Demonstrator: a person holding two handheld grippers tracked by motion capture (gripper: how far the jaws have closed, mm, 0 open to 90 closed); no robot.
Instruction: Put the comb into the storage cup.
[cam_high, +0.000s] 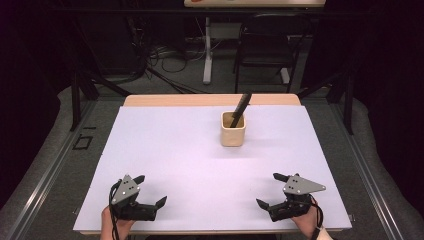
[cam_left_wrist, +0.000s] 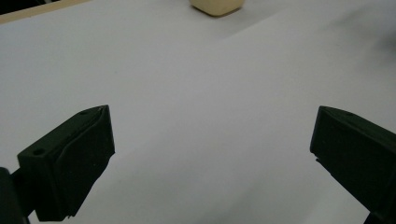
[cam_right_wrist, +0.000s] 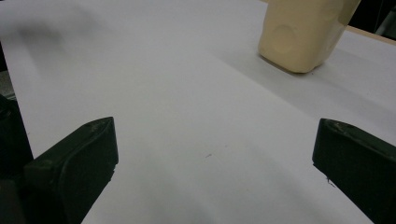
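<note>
A cream square cup (cam_high: 233, 129) stands upright on the white table sheet (cam_high: 200, 150), right of centre toward the back. A black pen (cam_high: 240, 108) leans out of it to the upper right. My left gripper (cam_high: 150, 190) rests open near the front left edge, nothing between its jaws. My right gripper (cam_high: 270, 190) rests open near the front right edge, also holding nothing. The cup's base (cam_left_wrist: 216, 6) shows far ahead in the left gripper view (cam_left_wrist: 212, 149). In the right gripper view (cam_right_wrist: 215, 154) the cup (cam_right_wrist: 303, 32) stands ahead to the right.
The wooden table edge (cam_high: 210, 100) runs along the back of the sheet. Beyond it are a black chair (cam_high: 265, 50), a white desk leg (cam_high: 207, 50) and cables on the floor. Dark stand legs (cam_high: 85, 85) flank the table's left and right.
</note>
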